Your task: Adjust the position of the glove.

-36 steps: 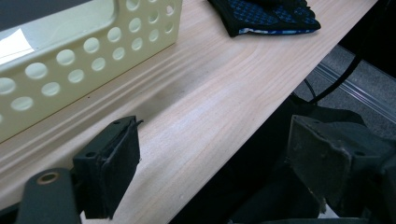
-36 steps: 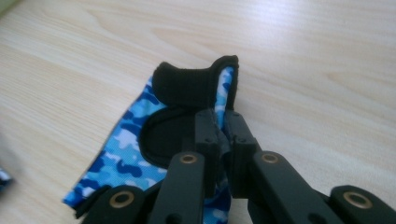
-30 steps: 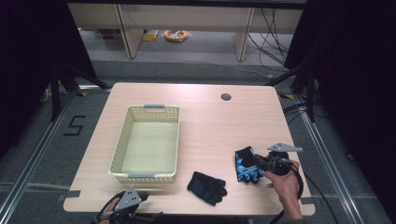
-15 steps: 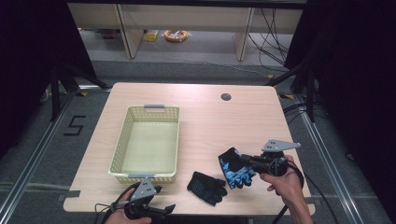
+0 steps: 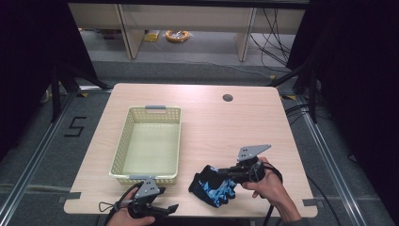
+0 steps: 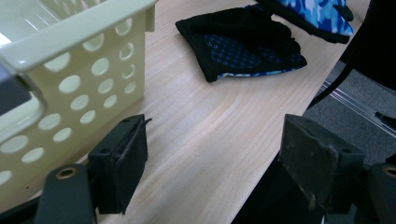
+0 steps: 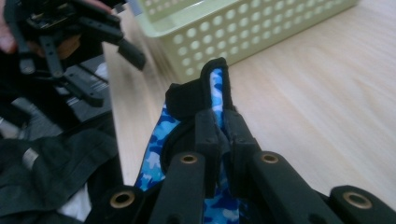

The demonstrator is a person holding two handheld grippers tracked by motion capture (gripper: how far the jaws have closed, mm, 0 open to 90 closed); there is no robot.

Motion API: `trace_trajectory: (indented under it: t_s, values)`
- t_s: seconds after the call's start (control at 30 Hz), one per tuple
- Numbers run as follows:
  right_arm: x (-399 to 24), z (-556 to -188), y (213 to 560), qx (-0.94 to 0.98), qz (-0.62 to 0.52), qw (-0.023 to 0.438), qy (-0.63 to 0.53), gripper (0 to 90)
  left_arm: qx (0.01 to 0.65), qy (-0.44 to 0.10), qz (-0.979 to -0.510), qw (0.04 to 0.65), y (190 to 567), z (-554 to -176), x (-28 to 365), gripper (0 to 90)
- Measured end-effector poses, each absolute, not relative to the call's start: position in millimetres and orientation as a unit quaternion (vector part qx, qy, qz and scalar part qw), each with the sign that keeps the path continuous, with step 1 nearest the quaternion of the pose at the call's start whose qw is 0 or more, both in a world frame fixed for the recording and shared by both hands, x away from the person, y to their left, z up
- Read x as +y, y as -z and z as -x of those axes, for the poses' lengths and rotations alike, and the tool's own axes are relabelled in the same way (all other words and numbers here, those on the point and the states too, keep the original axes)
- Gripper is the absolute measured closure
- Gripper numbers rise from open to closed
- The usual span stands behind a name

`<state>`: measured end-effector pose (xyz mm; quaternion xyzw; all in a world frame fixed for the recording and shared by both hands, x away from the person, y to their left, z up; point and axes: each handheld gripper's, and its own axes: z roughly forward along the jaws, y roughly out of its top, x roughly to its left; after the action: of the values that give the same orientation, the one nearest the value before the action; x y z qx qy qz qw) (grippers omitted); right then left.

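My right gripper [image 5: 222,173] [image 7: 223,121] is shut on a blue camouflage glove with black trim [image 5: 217,189] [image 7: 215,86], held just above the table's front right. A second glove, black with a blue dotted palm [image 6: 243,51], lies flat on the wood under and beside the held glove [image 6: 317,14]. My left gripper [image 5: 168,207] [image 6: 215,144] hovers at the front edge next to the basket's near corner. It is open with nothing between its jaws, which have just been closing a little.
A pale yellow perforated basket [image 5: 123,141] [image 6: 70,70] [image 7: 261,28] stands empty on the left half of the wooden table [image 5: 226,127]. A round cable hole [image 5: 227,98] sits at the back. The table's front edge lies right under the left gripper [image 7: 88,44].
My right gripper has carried the blue glove leftwards until it hangs over the black glove. The left hand has come up into view at the front edge and shifted right.
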<state>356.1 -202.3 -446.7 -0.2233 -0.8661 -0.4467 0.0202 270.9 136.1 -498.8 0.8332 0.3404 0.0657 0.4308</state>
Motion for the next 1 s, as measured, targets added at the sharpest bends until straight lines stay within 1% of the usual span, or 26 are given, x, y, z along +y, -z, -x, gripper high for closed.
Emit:
trace_trajectory:
  t_s: [0.1, 0.37, 0.43, 0.47, 0.53, 0.6, 0.73, 0.8, 0.83, 0.9, 0.97, 1.0]
  values:
    - [-190, -362, 452, -0.881, 0.193, 0.033, 0.430, 86.5, 0.348, -0.063, -0.828, 0.434, 501, -270, 135, 23.1]
    - [-177, -373, 462, -0.894, 0.181, 0.053, 0.407, 86.5, 0.347, -0.061, -0.829, 0.434, 501, -269, 135, 23.1]
    - [-171, -377, 468, -0.900, 0.173, 0.069, 0.394, 86.3, 0.356, -0.054, -0.826, 0.433, 502, -268, 134, 23.1]
    - [-170, -381, 469, -0.904, 0.158, 0.065, 0.392, 86.2, 0.350, -0.061, -0.834, 0.422, 501, -269, 135, 23.1]
    - [-169, -384, 473, -0.907, 0.166, 0.070, 0.381, 86.1, 0.344, -0.061, -0.832, 0.431, 501, -268, 135, 23.1]
    - [-170, -389, 478, -0.908, 0.168, 0.078, 0.374, 86.0, 0.337, -0.063, -0.838, 0.425, 501, -269, 136, 23.0]
    - [-167, -393, 483, -0.915, 0.163, 0.088, 0.359, 84.9, 0.348, -0.060, -0.829, 0.433, 502, -268, 134, 23.0]
    - [-166, -395, 485, -0.917, 0.150, 0.082, 0.361, 84.6, 0.349, -0.061, -0.829, 0.433, 502, -268, 134, 23.0]
    - [-165, -394, 486, -0.915, 0.164, 0.088, 0.358, 83.1, 0.345, -0.061, -0.830, 0.433, 503, -268, 134, 23.0]
    - [-165, -395, 487, -0.917, 0.164, 0.079, 0.354, 80.5, 0.342, -0.061, -0.834, 0.428, 502, -268, 135, 23.1]
    - [-164, -393, 488, -0.912, 0.181, 0.072, 0.360, 73.8, 0.350, -0.058, -0.832, 0.427, 503, -267, 134, 23.1]
    - [-166, -394, 486, -0.913, 0.188, 0.063, 0.356, 69.7, 0.340, -0.062, -0.838, 0.422, 502, -268, 135, 23.0]
